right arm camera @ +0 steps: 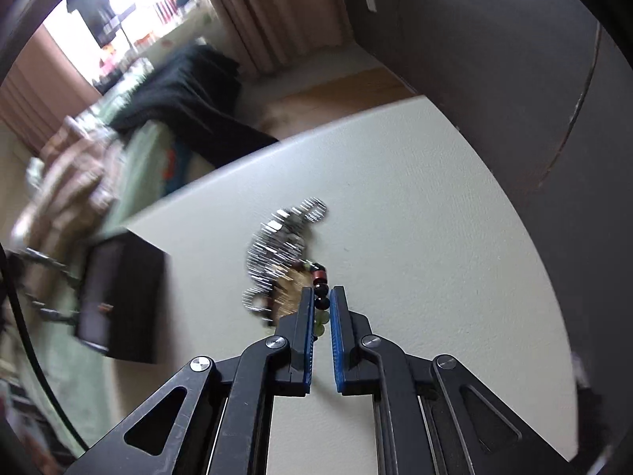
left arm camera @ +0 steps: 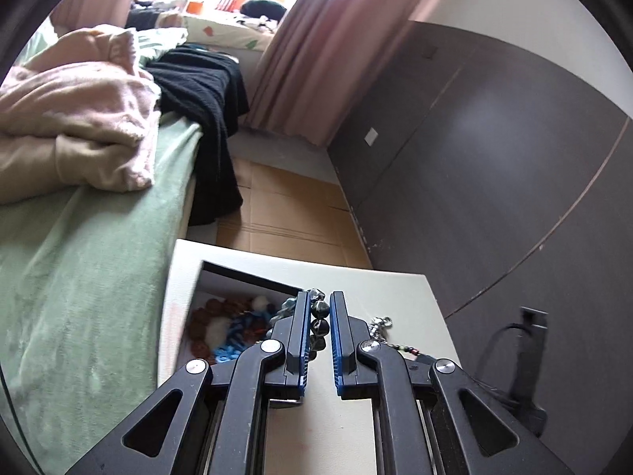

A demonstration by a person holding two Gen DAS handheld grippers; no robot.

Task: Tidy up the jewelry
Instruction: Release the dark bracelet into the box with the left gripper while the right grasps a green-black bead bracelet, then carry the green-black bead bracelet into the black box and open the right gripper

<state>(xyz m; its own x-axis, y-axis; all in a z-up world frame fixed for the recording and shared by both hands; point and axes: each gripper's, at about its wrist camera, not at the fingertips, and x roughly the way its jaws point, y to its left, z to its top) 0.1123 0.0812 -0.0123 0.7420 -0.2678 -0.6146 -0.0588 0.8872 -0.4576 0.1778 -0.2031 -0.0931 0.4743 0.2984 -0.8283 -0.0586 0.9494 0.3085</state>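
1. Bedroom setting: a white table (left arm camera: 379, 289) stands beside a bed with a green cover (left arm camera: 91, 245), a pink blanket (left arm camera: 79, 118) and a black garment (left arm camera: 205, 111) heaped on it; pink curtains (left arm camera: 316, 39) and a dark wall panel (left arm camera: 494, 158) lie beyond the table.
2. No writing can be read; the black box (right arm camera: 122, 297) at the table's left edge carries a small orange mark in the right wrist view, too blurred to make out.
3. An open white jewelry box (left arm camera: 237, 289) sits on the table's left part, holding brown, blue and white beaded pieces (left arm camera: 229, 328).
4. Left gripper (left arm camera: 319, 301): the jaws stand narrowly apart with a dark beaded strand (left arm camera: 320, 316) between them; the beads lie against the left blue pad (whether the right pad touches them I cannot tell), just at the jewelry box's near right corner.
5. Right gripper (right arm camera: 322, 295): the jaws are narrowly parted around a bead bracelet (right arm camera: 321, 277) of red, black and pale green beads on the table's middle; whether they pinch it cannot be told.
6. Touching that bracelet on its left is a silver chain pile (right arm camera: 281, 245), motion-blurred.
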